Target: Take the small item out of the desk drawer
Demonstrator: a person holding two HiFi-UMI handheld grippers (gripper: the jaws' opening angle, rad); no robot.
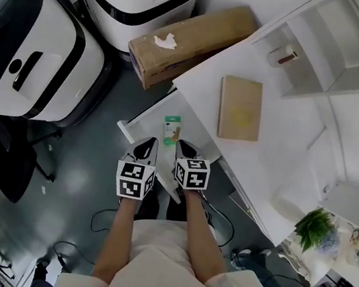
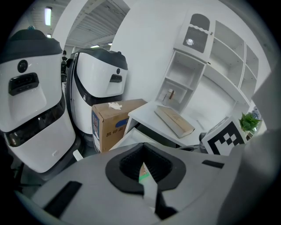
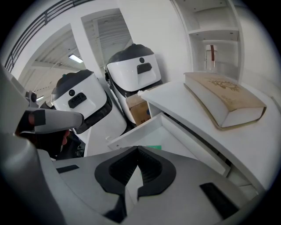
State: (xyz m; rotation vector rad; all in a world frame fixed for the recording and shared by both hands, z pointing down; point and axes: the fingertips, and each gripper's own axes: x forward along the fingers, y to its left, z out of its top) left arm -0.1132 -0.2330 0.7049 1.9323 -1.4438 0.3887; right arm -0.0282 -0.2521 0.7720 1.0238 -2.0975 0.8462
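Jaws together, near flat green-and-white packet in open white drawer.

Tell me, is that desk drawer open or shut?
Open: the drawer juts out from under the desk, and a small green packet lies inside.

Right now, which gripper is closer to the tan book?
Right. The right gripper is below-left of the book; the left gripper lies farther left.

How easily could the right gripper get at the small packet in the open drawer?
Probably yes: the drawer stands open and nothing covers the packet, though the right gripper is shut.
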